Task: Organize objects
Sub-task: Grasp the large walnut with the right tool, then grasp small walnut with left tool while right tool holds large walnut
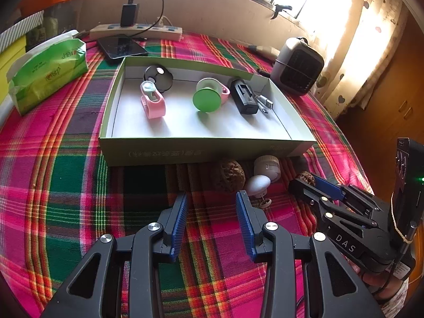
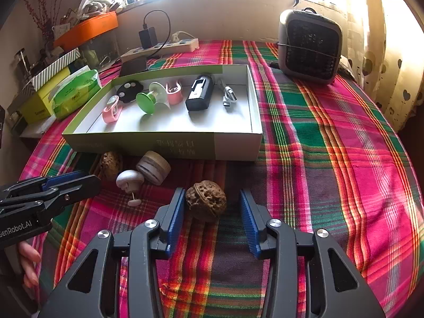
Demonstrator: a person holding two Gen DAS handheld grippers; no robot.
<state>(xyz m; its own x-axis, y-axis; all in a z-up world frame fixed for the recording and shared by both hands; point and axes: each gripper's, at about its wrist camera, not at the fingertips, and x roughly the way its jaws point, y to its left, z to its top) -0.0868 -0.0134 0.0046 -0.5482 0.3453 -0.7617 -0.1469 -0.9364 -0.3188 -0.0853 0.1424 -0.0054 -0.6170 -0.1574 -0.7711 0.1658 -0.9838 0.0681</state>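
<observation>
A shallow green-and-white box (image 1: 201, 151) (image 2: 233, 145) lies on the plaid cloth and holds a black charger (image 2: 200, 95), a green suction disc (image 2: 145, 103), pink clips and a cable. In front of it lie two walnuts, a white mushroom-shaped knob (image 2: 129, 180) (image 1: 257, 184) and a round wooden cap (image 2: 153, 167). My right gripper (image 2: 212, 209) is open with one walnut (image 2: 206, 202) between its fingers, close to the left one. The other walnut (image 1: 230, 176) lies ahead of my open, empty left gripper (image 1: 212, 212).
A small grey heater (image 2: 308, 45) stands at the back right. A green tissue pack (image 1: 47, 71), a phone (image 1: 120, 46) and a power strip (image 1: 135, 30) lie behind and left of the box. Stacked boxes sit at the far left.
</observation>
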